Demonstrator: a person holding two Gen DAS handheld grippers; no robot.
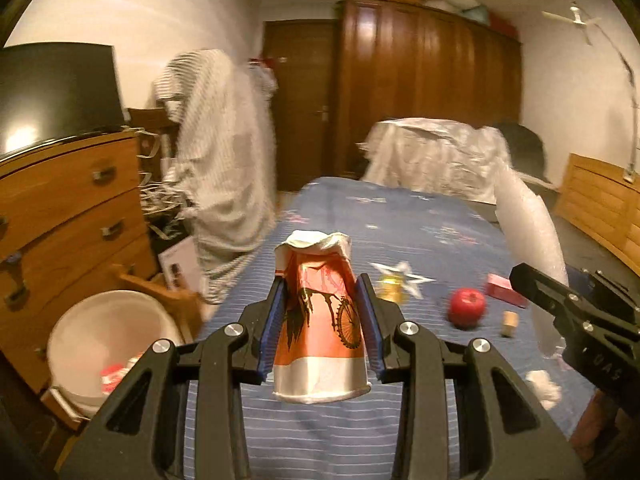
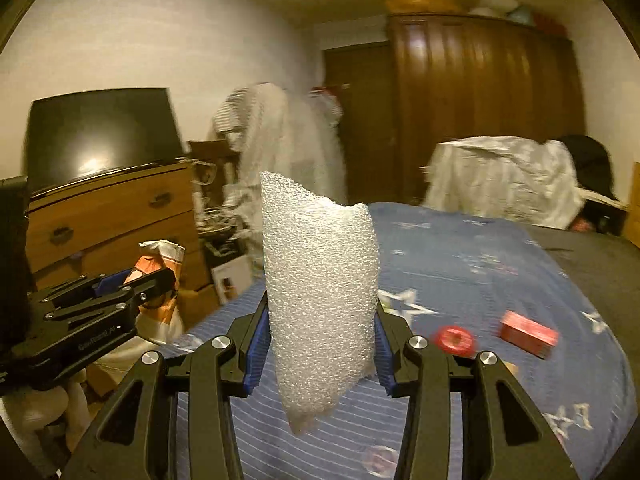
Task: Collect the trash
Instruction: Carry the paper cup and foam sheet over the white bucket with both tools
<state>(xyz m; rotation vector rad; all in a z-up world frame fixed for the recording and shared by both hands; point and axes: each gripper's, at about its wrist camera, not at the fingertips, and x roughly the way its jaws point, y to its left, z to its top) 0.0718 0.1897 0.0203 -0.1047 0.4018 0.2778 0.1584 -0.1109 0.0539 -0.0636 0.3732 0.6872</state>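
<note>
Trash is in both our tools at once. Our left tool (image 1: 322, 316) pinches a crushed paper cup (image 1: 320, 320), orange and white with a bicycle print, its blue pads pressed against the cup's two sides, its squashed rim pointing away from us. Our right tool (image 2: 320, 344) pinches a white foam sheet (image 2: 320, 292), which stands up between the pads and sags below them. Both pieces hang in the air above the bed (image 1: 400, 220), clear of its blue starred cover.

Down to the left of the bed, beside a wooden dresser (image 1: 68, 208), stands a white bucket (image 1: 100, 340) with something red and white inside. On the cover lie a red apple (image 1: 466, 306), a pink box (image 1: 506, 290), a small cork (image 1: 509, 323), a blurred yellowish item (image 1: 390, 286) and a crumpled white scrap (image 1: 544, 388) near the bed's right edge. In the right wrist view, the left tool and cup sit to the left, over the gap between bed and dresser.
</note>
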